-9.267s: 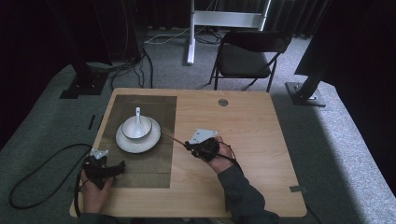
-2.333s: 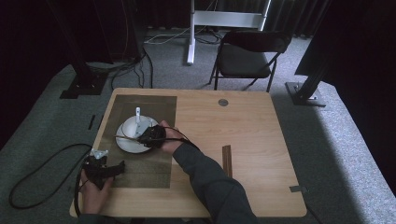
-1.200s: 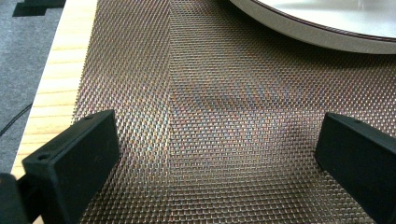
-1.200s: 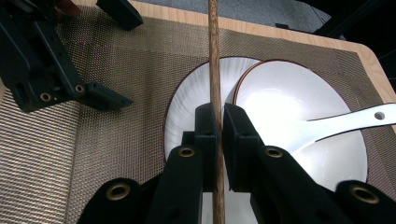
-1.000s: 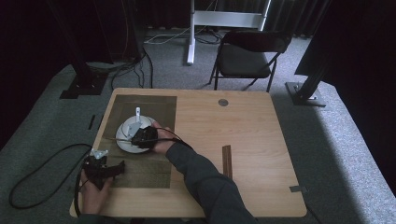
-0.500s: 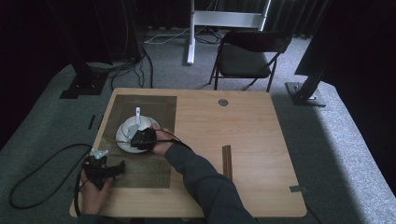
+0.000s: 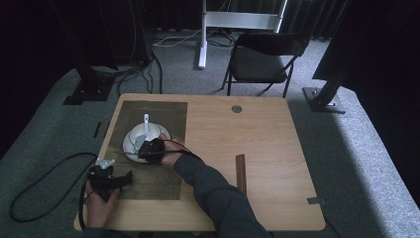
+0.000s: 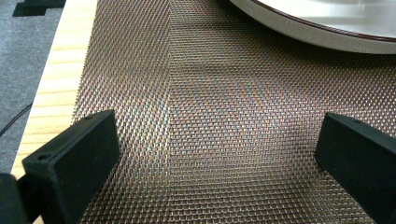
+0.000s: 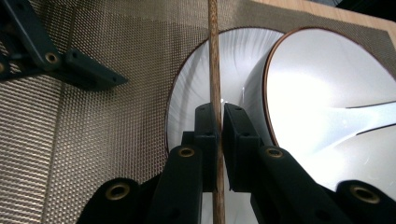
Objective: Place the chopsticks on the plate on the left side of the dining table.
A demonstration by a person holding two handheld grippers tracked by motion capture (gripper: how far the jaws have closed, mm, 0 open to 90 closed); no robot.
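A white plate [image 7: 130, 150] with a white bowl [image 7: 140, 135] and a white spoon [image 7: 146, 120] stands on a woven placemat [image 7: 158, 114]. My right gripper [image 7: 142, 151] hovers over the plate's near edge, shut on a thin wooden stick [image 9: 214, 70]. In the right gripper view [image 9: 218, 109] the stick runs up across the plate's rim [image 9: 187, 107], left of the bowl [image 9: 327, 93]. My left gripper [image 7: 125, 177] rests open on the mat near the table's front left. Nothing lies between its jaws [image 8: 217, 140]; the plate's rim [image 8: 327, 37] is just ahead.
A dark wooden strip [image 7: 240, 173] lies on the bare table [image 7: 257, 134] right of the mat. A round grommet [image 7: 236, 108] sits near the far edge. A black chair [image 7: 262, 57] and stands are behind the table.
My right gripper came from the table's middle to the plate with the stick and has crept slightly left over the last second. The dark strip appeared on the right. The left gripper stayed put.
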